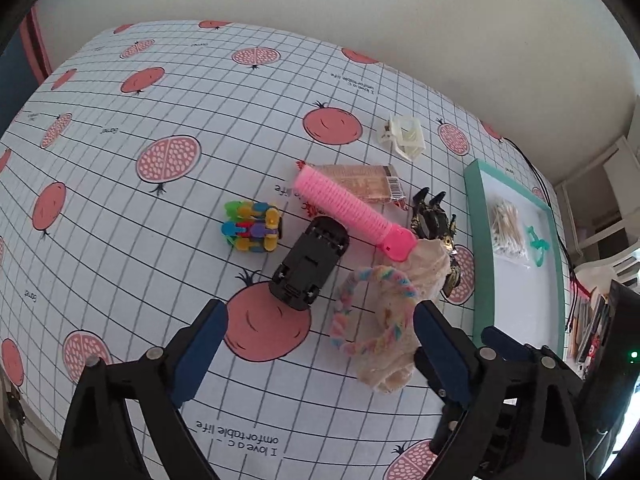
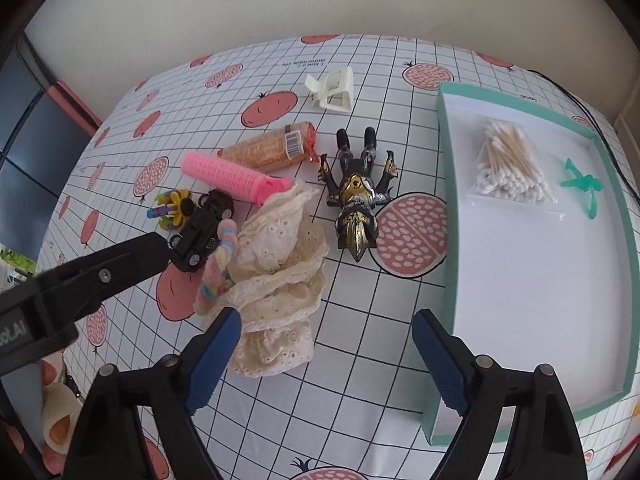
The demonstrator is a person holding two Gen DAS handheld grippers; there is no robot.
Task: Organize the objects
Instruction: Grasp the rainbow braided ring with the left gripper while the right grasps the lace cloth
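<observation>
Left gripper (image 1: 316, 324) spread wide, empty, above the black toy car (image 1: 310, 263) and pastel braided loop (image 1: 374, 312) mid-tabletop. Right gripper (image 2: 326, 340) likewise apart. Only the right view shows the figurine (image 2: 356, 196) whole. Teal tray (image 2: 446, 240) at the right edge holds cotton swabs (image 2: 510, 164).

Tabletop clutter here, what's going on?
A person holds two handheld grippers over a table of loose items; both are open and empty. The left gripper hovers by the black toy car and pastel braided ring. The right gripper hangs beside the cream lace cloth. The teal tray holds only a bag of cotton swabs and a small green piece.
</observation>
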